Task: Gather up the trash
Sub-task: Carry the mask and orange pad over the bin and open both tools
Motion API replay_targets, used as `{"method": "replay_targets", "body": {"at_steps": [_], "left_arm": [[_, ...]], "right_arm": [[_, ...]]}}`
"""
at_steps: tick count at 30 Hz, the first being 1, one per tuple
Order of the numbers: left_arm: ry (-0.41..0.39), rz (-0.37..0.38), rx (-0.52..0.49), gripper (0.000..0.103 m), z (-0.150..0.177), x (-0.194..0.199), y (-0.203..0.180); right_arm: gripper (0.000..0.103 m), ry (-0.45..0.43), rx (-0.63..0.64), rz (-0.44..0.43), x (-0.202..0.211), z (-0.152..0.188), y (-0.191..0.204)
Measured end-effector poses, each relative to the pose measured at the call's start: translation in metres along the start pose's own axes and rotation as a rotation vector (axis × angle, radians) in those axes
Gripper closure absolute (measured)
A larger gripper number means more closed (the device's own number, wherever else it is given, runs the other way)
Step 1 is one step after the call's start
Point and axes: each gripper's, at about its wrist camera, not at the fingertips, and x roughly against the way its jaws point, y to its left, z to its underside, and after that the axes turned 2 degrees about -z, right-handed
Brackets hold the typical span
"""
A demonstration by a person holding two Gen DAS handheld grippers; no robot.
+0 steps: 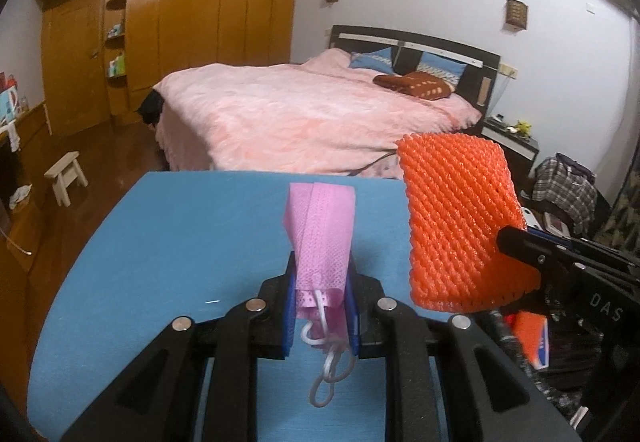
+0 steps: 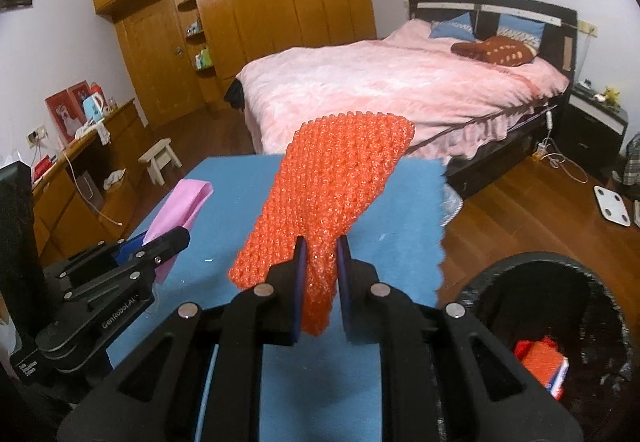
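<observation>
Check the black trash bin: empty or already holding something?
Not empty. The black trash bin holds an orange-red item at its bottom, seen from the right wrist.

We see a pink face mask (image 1: 320, 238) folded into a narrow strip, standing nearly upright at the centre of the left wrist view, its lower end pinched and its white ear loops (image 1: 328, 366) dangling below. To its right hangs an orange foam net sleeve (image 1: 460, 222), a flattened tube of open mesh, tilted and lifted clear of the blue surface (image 1: 180, 242). In the right wrist view the sleeve fills the centre, squeezed at its lower end. At the lower right of that view we see a black trash bin (image 2: 560, 274) with red and orange scraps (image 2: 540, 362) already inside.
</observation>
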Motion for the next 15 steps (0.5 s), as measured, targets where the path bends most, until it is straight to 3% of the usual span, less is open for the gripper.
{"method": "replay_targets", "body": {"at_steps": [15], "left_arm": [[-0.048, 0.131, -0.093, 0.083, -0.01, 0.026, -0.097]], "right_arm": [[0.089, -0.099, -0.047, 0.113, 0.084, 0.013, -0.064]]}}
